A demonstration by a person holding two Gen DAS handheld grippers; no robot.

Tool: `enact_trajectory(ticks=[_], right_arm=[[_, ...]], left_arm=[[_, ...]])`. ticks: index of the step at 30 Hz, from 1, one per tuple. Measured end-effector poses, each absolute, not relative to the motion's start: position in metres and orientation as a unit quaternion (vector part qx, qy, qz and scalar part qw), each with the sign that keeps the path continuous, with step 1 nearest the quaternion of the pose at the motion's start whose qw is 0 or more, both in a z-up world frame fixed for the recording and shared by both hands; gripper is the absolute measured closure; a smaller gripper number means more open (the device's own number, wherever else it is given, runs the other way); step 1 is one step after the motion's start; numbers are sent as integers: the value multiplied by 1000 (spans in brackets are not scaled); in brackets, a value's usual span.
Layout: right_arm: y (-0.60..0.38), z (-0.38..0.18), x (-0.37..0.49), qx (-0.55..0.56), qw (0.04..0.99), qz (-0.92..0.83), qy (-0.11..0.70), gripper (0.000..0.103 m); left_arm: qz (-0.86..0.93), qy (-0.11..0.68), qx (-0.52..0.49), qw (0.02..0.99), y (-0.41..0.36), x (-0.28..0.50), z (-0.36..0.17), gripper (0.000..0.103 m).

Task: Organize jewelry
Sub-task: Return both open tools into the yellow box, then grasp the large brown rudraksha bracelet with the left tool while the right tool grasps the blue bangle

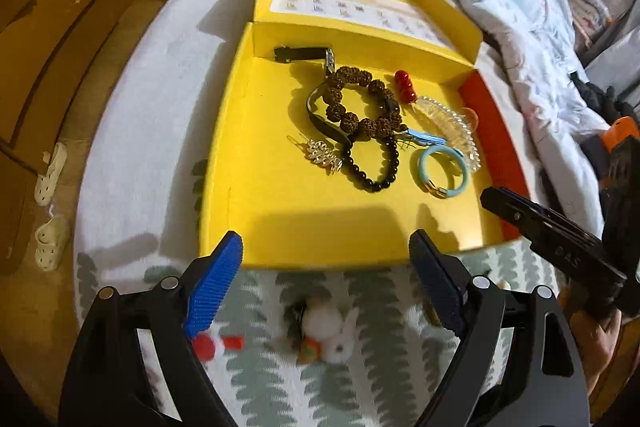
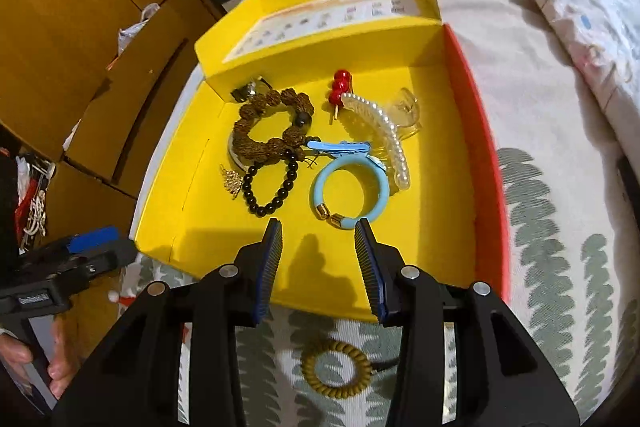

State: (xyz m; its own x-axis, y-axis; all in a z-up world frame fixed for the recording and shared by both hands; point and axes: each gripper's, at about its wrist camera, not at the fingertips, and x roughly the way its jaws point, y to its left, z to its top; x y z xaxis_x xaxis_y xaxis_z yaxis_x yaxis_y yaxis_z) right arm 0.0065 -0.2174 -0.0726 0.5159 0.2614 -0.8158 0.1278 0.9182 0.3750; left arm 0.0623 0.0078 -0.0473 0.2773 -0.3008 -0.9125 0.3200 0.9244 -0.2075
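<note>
Yellow box sits mid-frame on the bed, pearl claw clip running diagonally toward lower right, light-blue bangle with its gap facing the right gripper, spread and empty. Left gripper gapes wide over a plush charm. Only the right view shows the coil hair tie.

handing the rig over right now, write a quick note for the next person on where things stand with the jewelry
Left gripper: open, empty, at the near edge of the yellow box.
Right gripper: open, empty, just short of the blue bangle.
In the box: bangle, black bead bracelet, brown bead bracelet, pearl hair claw, red bead piece, gold brooch, watch.
Left on the bedspread: coil hair tie and pom-pom hair ties.
</note>
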Motion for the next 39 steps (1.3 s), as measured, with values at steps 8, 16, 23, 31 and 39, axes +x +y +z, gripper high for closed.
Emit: enact_trajectory(ticks=[8, 16, 23, 31, 39], right_arm=[[-225, -92, 24, 200, 831, 16, 518, 61], [-230, -99, 36, 201, 829, 11, 521, 61], [-233, -105, 45, 205, 822, 7, 531, 61], [-231, -112, 51, 198, 821, 2, 536, 61], [-225, -113, 55, 169, 829, -11, 533, 61]], left_arm=[[-176, 597, 20, 783, -15, 94, -80, 19], [-168, 610, -11, 774, -16, 124, -89, 21], [-157, 608, -32, 778, -15, 155, -89, 34], [-185, 590, -23, 786, -30, 167, -85, 41], [-205, 586, -25, 784, -36, 178, -90, 41]])
